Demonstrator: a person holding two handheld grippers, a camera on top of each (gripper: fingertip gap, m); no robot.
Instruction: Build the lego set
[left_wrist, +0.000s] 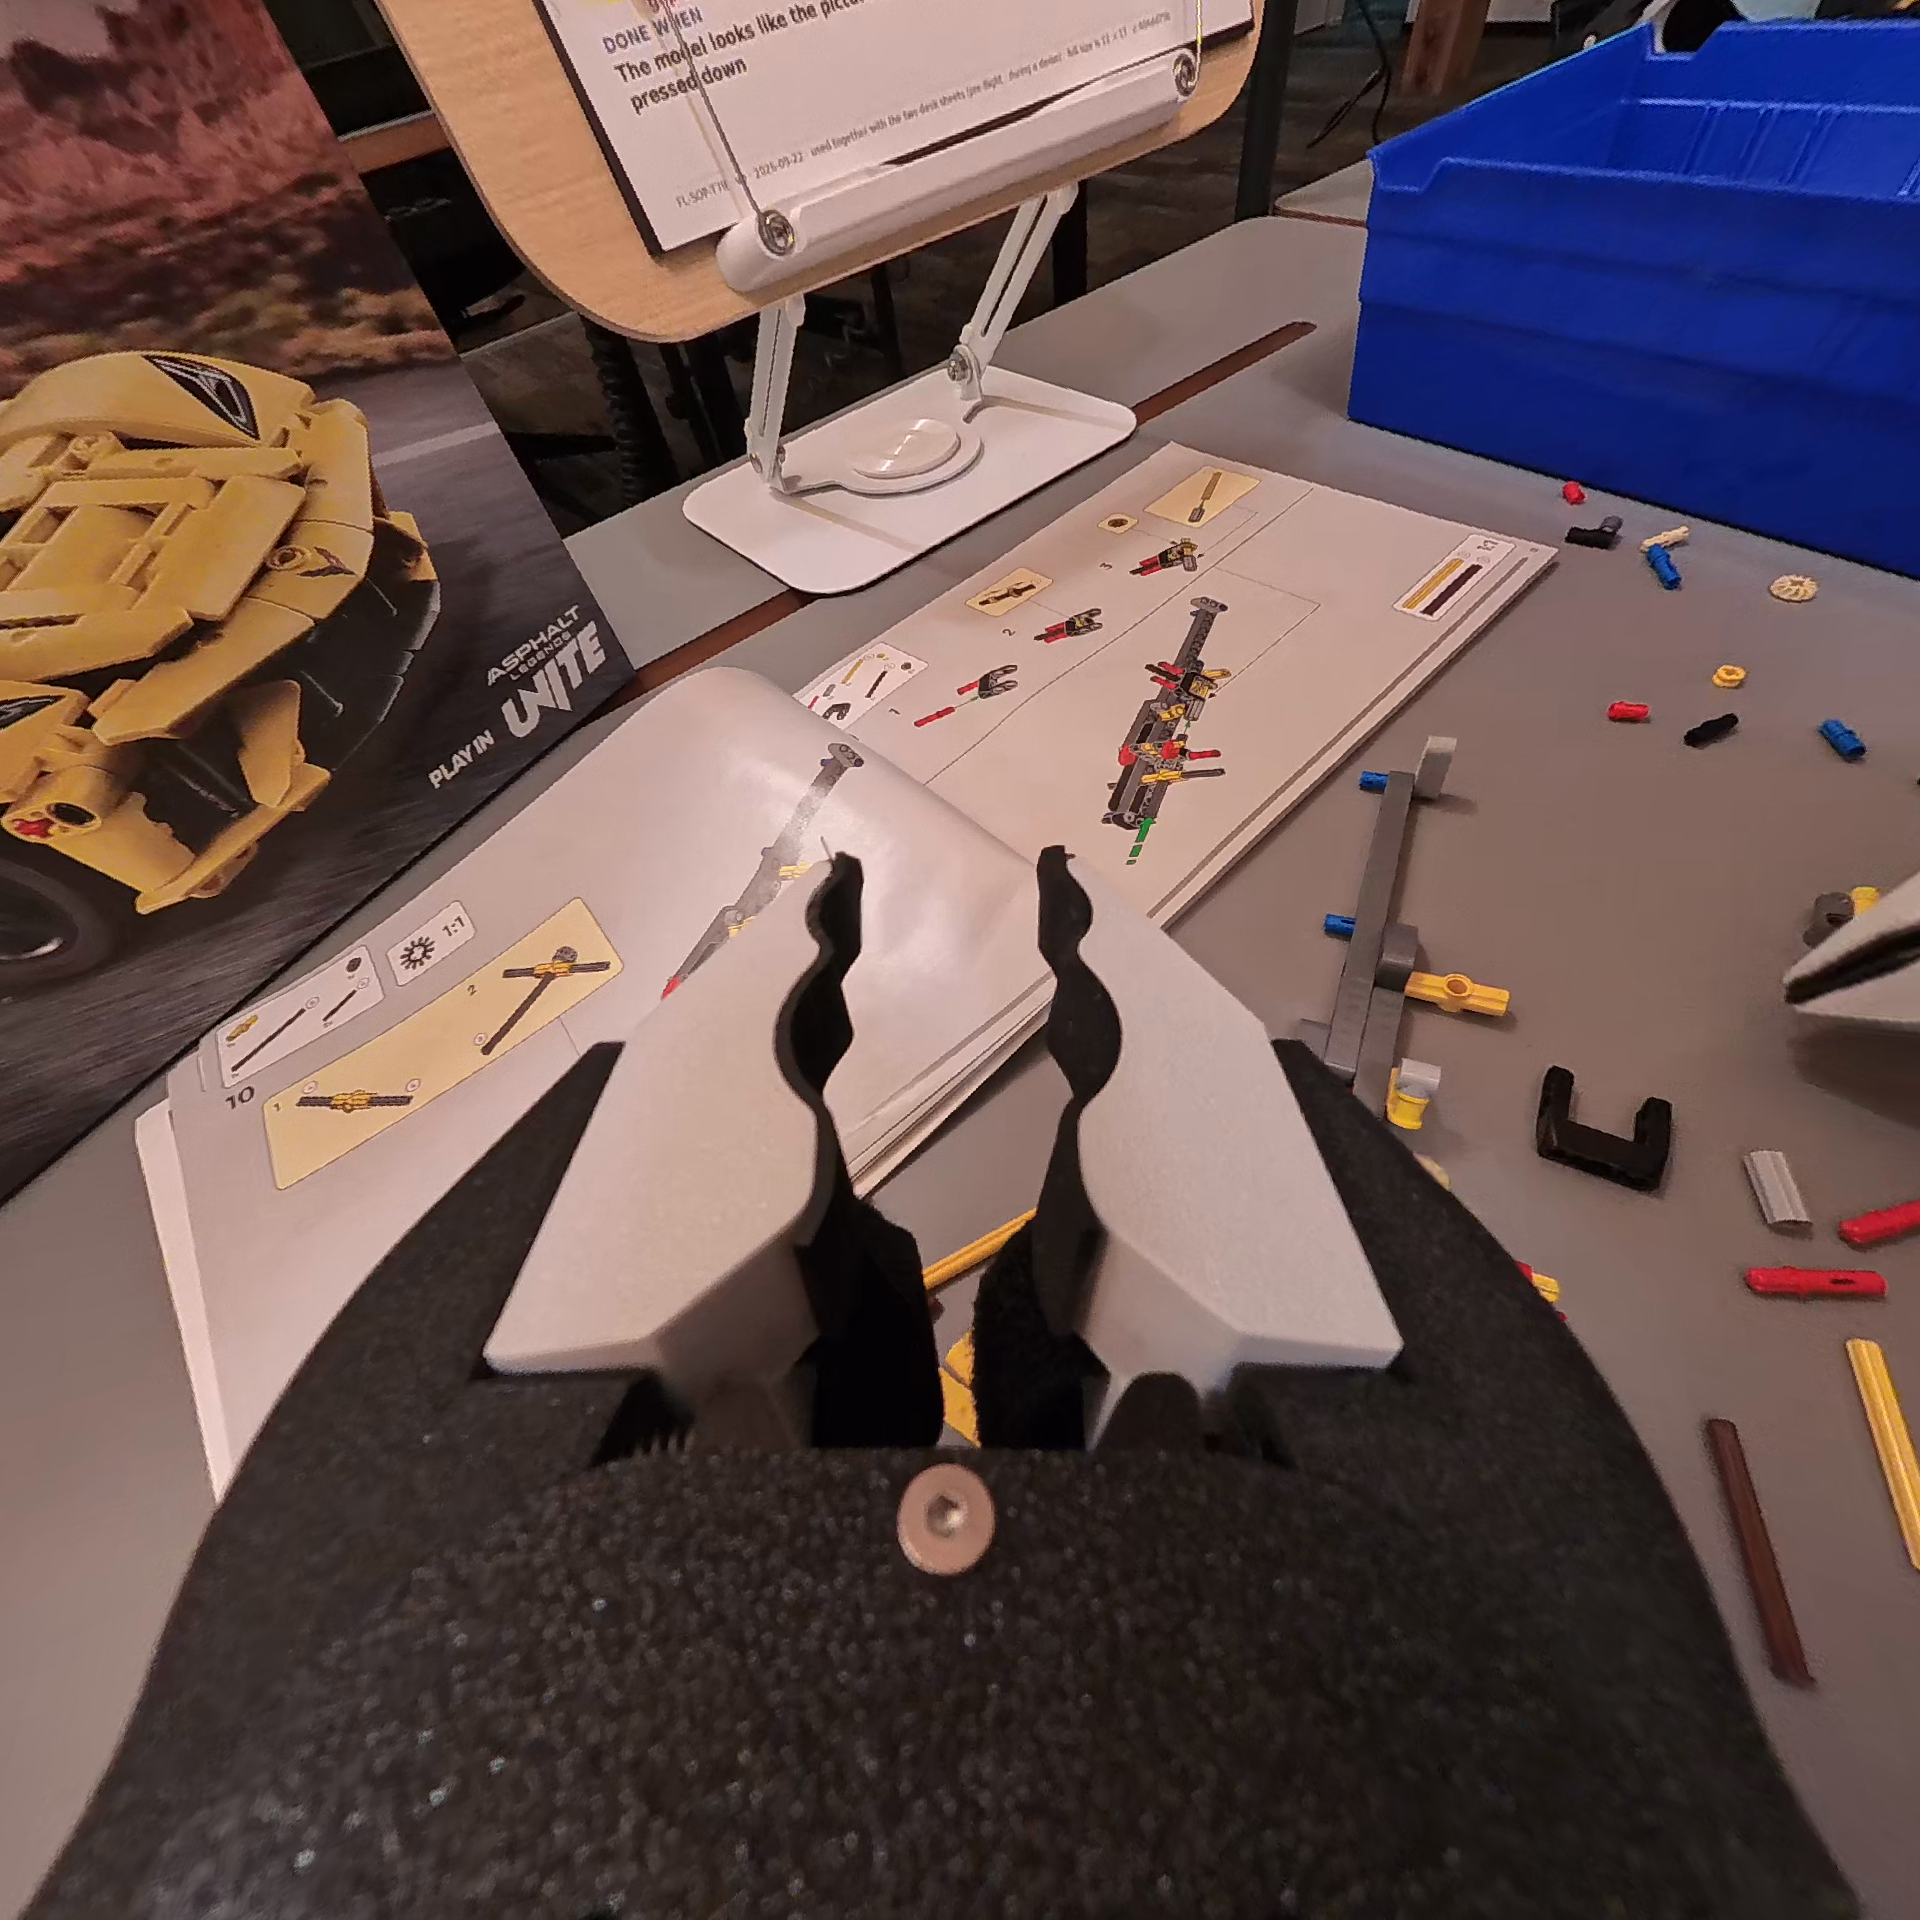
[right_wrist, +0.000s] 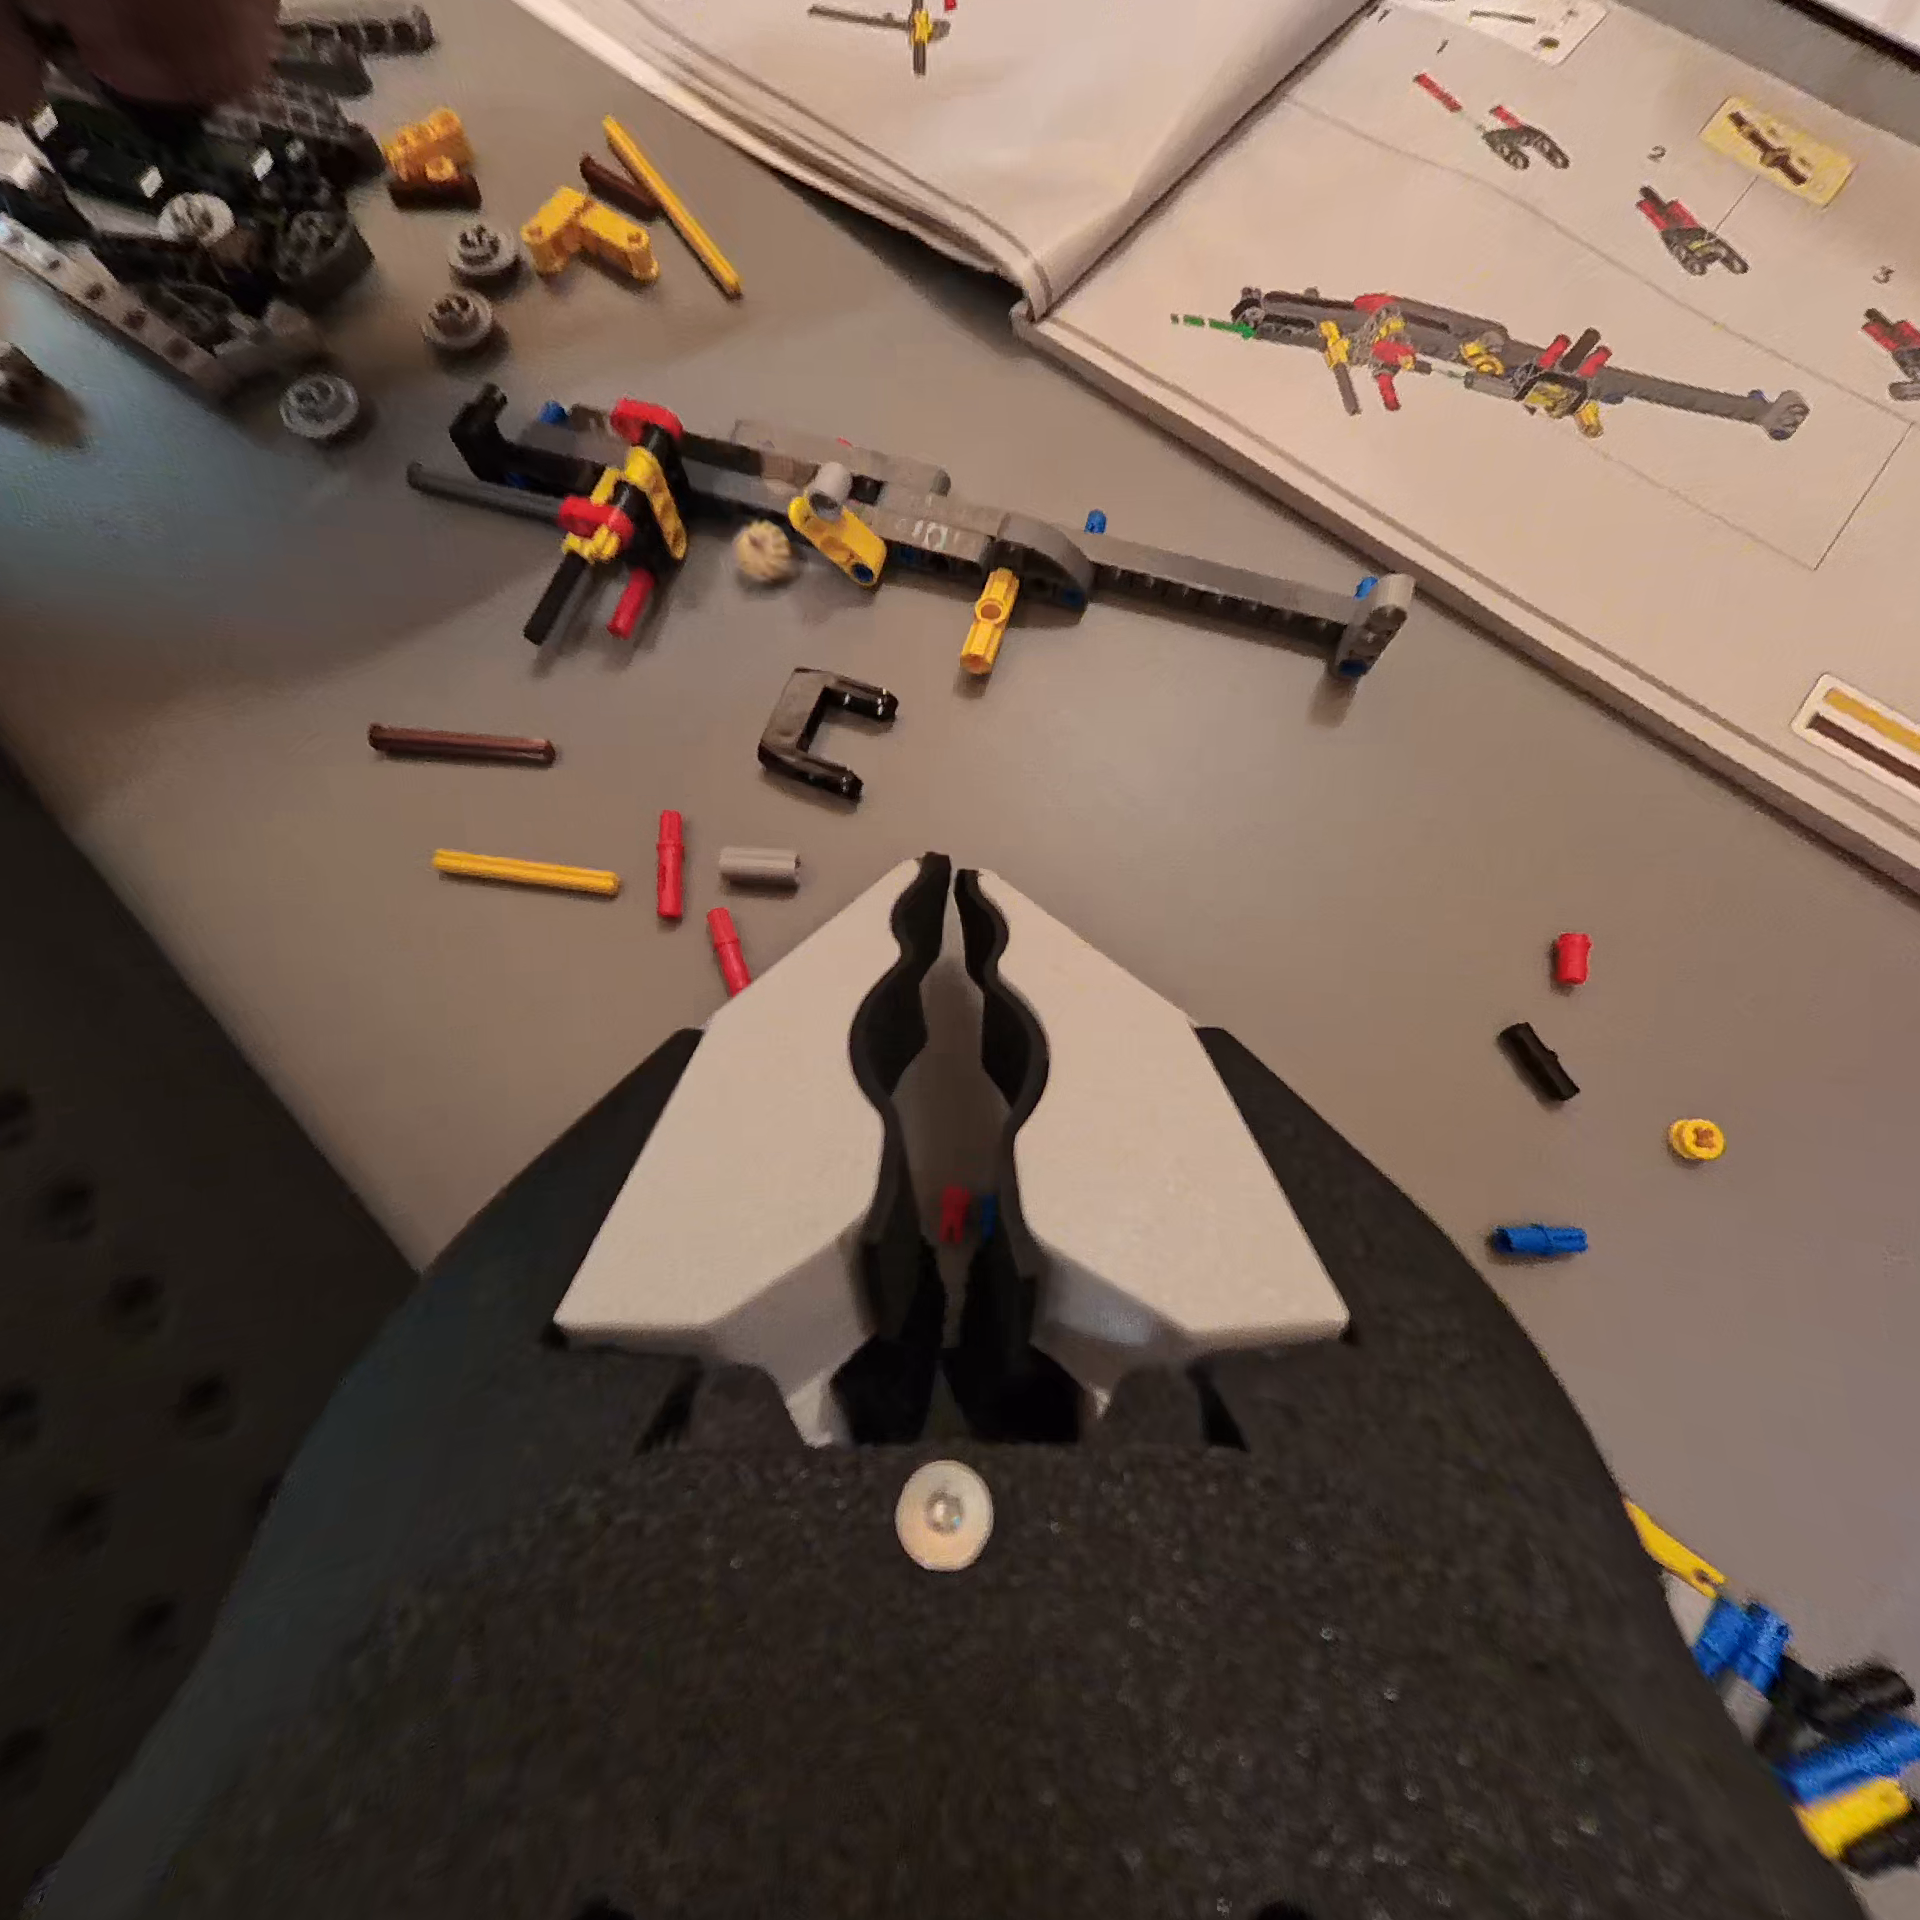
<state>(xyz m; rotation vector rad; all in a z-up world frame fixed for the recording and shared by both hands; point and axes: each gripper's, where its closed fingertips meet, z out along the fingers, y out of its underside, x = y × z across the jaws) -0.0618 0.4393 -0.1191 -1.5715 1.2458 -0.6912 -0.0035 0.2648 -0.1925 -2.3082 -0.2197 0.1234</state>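
A long grey beam assembly (right_wrist: 1195, 587) with yellow, red and black parts lies on the grey table ahead of my right gripper; it also shows in the left wrist view (left_wrist: 1377, 914). A black U-shaped piece (right_wrist: 821, 732) lies just before it, seen also in the left wrist view (left_wrist: 1600, 1127). My right gripper (right_wrist: 951, 873) is shut and empty, hovering above the table near a grey sleeve (right_wrist: 758, 865) and red pins (right_wrist: 670, 862). My left gripper (left_wrist: 951, 862) is open and empty above the open instruction booklet (left_wrist: 1195, 665). The right gripper's tip shows at the left wrist view's right edge (left_wrist: 1860, 951).
A blue bin (left_wrist: 1662, 260) stands at the back right. A white document stand (left_wrist: 914, 468) and the set's box (left_wrist: 229, 623) stand behind the booklet. Loose pins and axles (right_wrist: 525, 871) are scattered about. A pile of dark parts (right_wrist: 197, 239) lies far left of the assembly. Some 20 cm of space lies between my two pairs of fingers. From my right tips it is roughly 5 cm to the black U-shaped piece (right_wrist: 821, 732); from my left, 15 cm.
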